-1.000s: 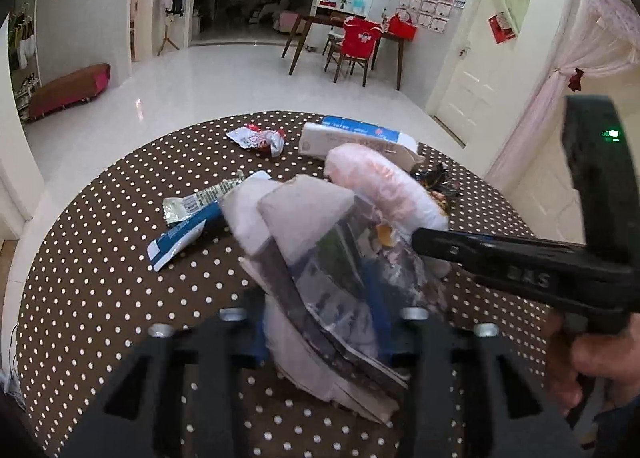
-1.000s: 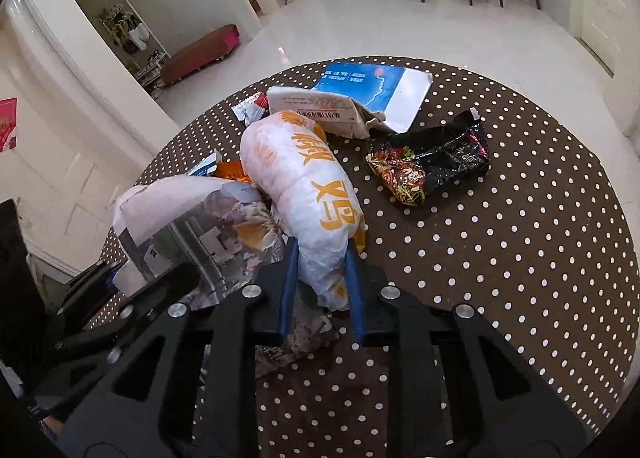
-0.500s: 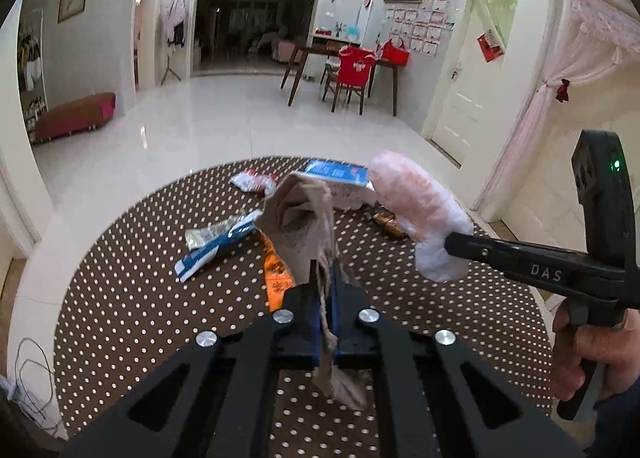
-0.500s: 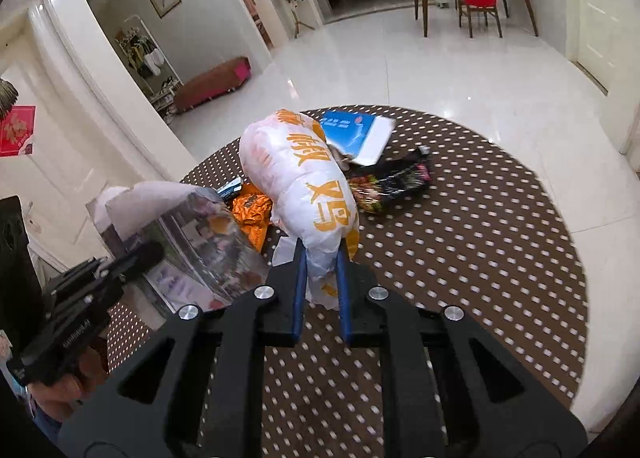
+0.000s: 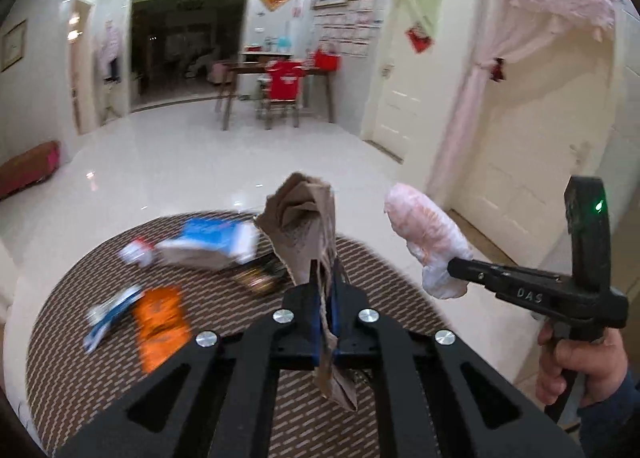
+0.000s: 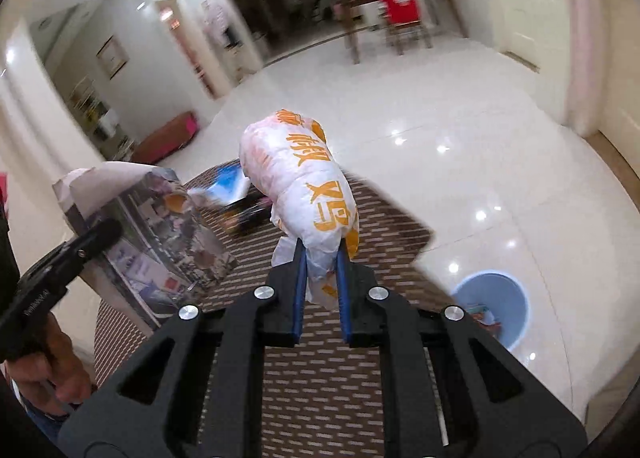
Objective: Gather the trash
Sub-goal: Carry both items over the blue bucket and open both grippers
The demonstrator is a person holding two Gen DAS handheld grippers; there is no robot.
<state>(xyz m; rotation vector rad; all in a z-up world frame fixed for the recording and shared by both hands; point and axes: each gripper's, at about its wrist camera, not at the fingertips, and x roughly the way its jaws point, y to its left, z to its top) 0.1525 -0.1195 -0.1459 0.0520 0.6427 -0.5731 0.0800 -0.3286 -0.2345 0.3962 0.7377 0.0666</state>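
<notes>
My left gripper (image 5: pixel 326 290) is shut on a crumpled sheet of newspaper (image 5: pixel 304 234) and holds it up above the round dotted table (image 5: pixel 100 374); the sheet also shows in the right wrist view (image 6: pixel 152 225). My right gripper (image 6: pixel 320 270) is shut on a stuffed white plastic bag with orange print (image 6: pixel 304 193), held in the air; the bag shows at right in the left wrist view (image 5: pixel 428 242). More trash lies on the table: an orange wrapper (image 5: pixel 160 322), a blue and white wrapper (image 5: pixel 108 318), a blue-topped box (image 5: pixel 208 242) and a dark snack packet (image 5: pixel 260 278).
A light blue bin (image 6: pixel 492 306) with something in it stands on the shiny white floor to the right of the table. A small red and white wrapper (image 5: pixel 138 252) lies at the table's far edge. A dining table with red chairs (image 5: pixel 280 89) stands far back.
Both grippers have risen higher with their loads and swung to the right. The table has dropped lower in view and the blue bin has come into the right wrist view.
</notes>
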